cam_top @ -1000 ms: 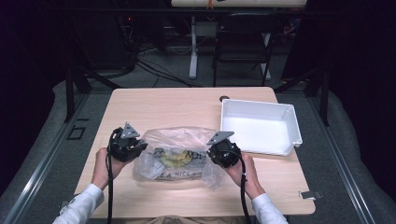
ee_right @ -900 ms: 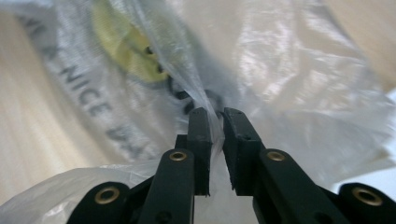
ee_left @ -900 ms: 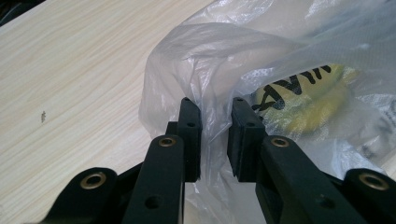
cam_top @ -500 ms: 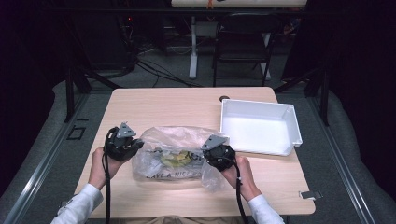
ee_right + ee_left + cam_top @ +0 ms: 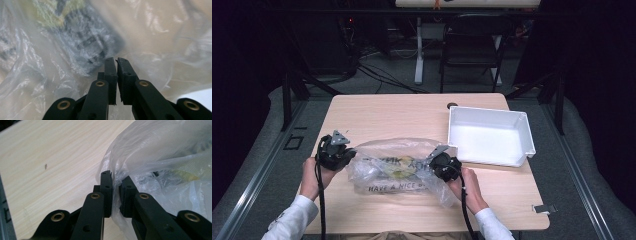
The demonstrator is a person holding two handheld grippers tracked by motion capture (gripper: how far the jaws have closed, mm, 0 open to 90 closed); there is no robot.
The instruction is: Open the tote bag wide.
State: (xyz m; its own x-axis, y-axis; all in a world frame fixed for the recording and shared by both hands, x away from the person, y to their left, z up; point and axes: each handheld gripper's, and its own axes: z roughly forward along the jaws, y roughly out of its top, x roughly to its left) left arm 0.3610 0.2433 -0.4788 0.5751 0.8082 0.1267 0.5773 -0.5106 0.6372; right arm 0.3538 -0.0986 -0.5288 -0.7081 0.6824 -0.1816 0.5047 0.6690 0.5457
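Observation:
A clear plastic bag printed with black letters lies across the near half of the wooden table. Inside it is a yellow-green and dark item, seen blurred through the film. My left gripper holds the bag's left end. In the left gripper view its jaws pinch a fold of the bag, having just been closing. My right gripper is at the bag's right end. Its jaws have just closed further and stand almost together on the film.
A white rectangular tray stands at the table's right, just beyond my right gripper. A small dark hole sits near the far edge. A metal clip lies at the near right corner. A chair and cables stand behind the table.
My right gripper has sunk a little toward the table, and the bag now lies flatter with its lettering showing. The left gripper has barely moved.

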